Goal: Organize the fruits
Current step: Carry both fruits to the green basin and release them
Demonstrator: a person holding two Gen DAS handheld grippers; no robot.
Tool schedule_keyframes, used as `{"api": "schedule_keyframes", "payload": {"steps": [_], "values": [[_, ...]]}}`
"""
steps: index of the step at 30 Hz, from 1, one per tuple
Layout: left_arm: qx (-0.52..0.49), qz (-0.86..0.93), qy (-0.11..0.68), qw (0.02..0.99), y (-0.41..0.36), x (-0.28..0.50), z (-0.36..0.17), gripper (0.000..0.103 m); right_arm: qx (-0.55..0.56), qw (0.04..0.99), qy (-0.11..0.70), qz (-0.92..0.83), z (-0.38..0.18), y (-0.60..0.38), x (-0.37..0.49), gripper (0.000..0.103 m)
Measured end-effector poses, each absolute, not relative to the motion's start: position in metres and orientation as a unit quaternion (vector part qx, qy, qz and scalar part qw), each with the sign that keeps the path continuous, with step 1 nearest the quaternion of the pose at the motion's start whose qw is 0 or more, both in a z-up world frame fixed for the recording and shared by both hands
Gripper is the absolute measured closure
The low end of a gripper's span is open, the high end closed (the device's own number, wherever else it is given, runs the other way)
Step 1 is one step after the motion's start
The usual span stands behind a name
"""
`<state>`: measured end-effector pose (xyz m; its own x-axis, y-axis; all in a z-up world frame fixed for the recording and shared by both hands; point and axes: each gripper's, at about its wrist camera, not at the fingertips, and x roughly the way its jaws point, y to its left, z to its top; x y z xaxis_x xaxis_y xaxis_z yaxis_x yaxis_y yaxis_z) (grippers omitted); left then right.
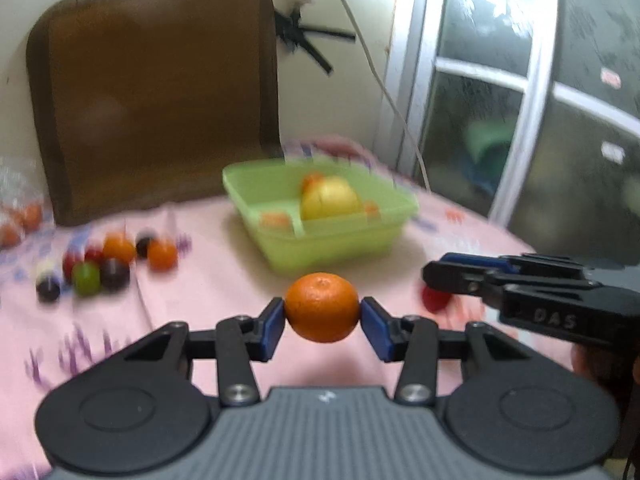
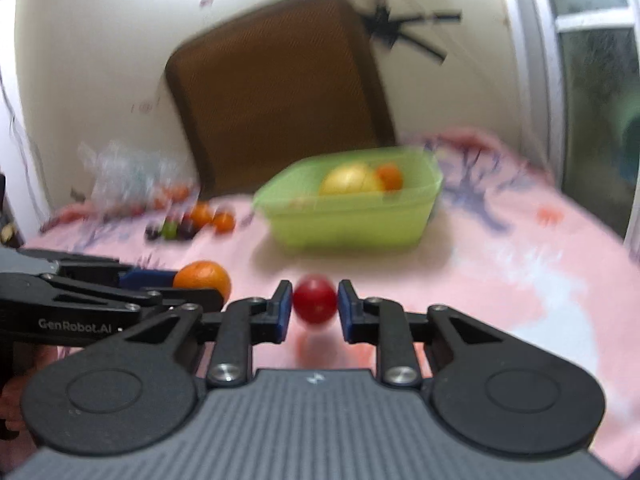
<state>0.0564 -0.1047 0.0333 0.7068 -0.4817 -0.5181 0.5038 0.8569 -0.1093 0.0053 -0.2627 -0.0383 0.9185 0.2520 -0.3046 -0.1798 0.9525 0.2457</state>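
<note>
Left gripper (image 1: 322, 316) — marked "GenRobot.AI" — clamps an orange (image 1: 322, 307); right gripper (image 2: 313, 307) pinches a blurred, seemingly red fruit (image 2: 315, 299).

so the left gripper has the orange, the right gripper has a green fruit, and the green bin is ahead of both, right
One thing is off: the right gripper holds a small red fruit, not a green one, as the right wrist view shows. The rest stands: the left gripper holds the orange, and the green bin sits ahead of both.

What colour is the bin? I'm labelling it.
Light green; the bin shows best in the left wrist view, holding yellow and orange fruit.
</note>
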Motion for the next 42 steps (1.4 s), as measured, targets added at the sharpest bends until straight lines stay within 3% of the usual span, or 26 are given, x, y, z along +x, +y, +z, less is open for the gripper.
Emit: {"api": "schedule_keyframes", "payload": {"steps": [4, 10, 13, 17, 18, 19, 21, 24, 26, 27, 30, 35, 42], "values": [[0.013, -0.248, 0.239, 0.939, -0.117, 0.101, 0.056, 0.061, 0.101, 0.983, 0.127, 0.082, -0.021, -0.277, 0.035, 0.081], [-0.006, -0.224, 0.263, 0.938, -0.141, 0.164, 0.054, 0.061, 0.123, 0.982, 0.136, 0.050, -0.028, -0.300, 0.087, 0.080], [-0.021, -0.232, 0.275, 0.933, -0.141, 0.165, 0.048, 0.061, 0.207, 0.966, 0.142, 0.066, -0.028, -0.331, 0.079, 0.078], [0.007, -0.236, 0.260, 0.936, -0.146, 0.158, 0.043, 0.060, 0.211, 0.955, 0.179, 0.110, -0.039, -0.341, 0.044, 0.076], [0.010, -0.237, 0.257, 0.937, -0.148, 0.158, 0.042, 0.060, 0.199, 0.955, 0.187, 0.116, -0.044, -0.338, 0.033, 0.069], [0.011, -0.240, 0.255, 0.937, -0.149, 0.159, 0.043, 0.060, 0.185, 0.956, 0.194, 0.120, -0.046, -0.332, 0.025, 0.053], [0.006, -0.243, 0.253, 0.936, -0.151, 0.161, 0.044, 0.060, 0.161, 0.958, 0.204, 0.121, -0.053, -0.318, 0.013, 0.043], [0.004, -0.238, 0.256, 0.937, -0.153, 0.165, 0.045, 0.057, 0.111, 0.960, 0.224, 0.125, -0.064, -0.295, 0.009, 0.045], [-0.003, -0.233, 0.260, 0.937, -0.150, 0.165, 0.049, 0.055, 0.070, 0.961, 0.243, 0.112, -0.068, -0.280, 0.014, 0.068], [-0.008, -0.234, 0.256, 0.938, -0.146, 0.164, 0.052, 0.055, 0.060, 0.964, 0.236, 0.107, -0.067, -0.278, 0.013, 0.074], [-0.028, -0.224, 0.231, 0.946, -0.126, 0.155, 0.067, 0.049, 0.065, 0.973, 0.200, 0.098, -0.053, -0.285, 0.013, 0.074], [-0.074, -0.186, 0.210, 0.957, -0.077, 0.140, 0.083, 0.048, 0.093, 0.982, 0.134, 0.100, -0.021, -0.296, 0.043, 0.074], [-0.076, -0.095, 0.221, 0.968, -0.002, 0.109, 0.071, 0.048, 0.078, 0.980, 0.174, 0.064, -0.032, -0.289, 0.104, 0.071]]}}
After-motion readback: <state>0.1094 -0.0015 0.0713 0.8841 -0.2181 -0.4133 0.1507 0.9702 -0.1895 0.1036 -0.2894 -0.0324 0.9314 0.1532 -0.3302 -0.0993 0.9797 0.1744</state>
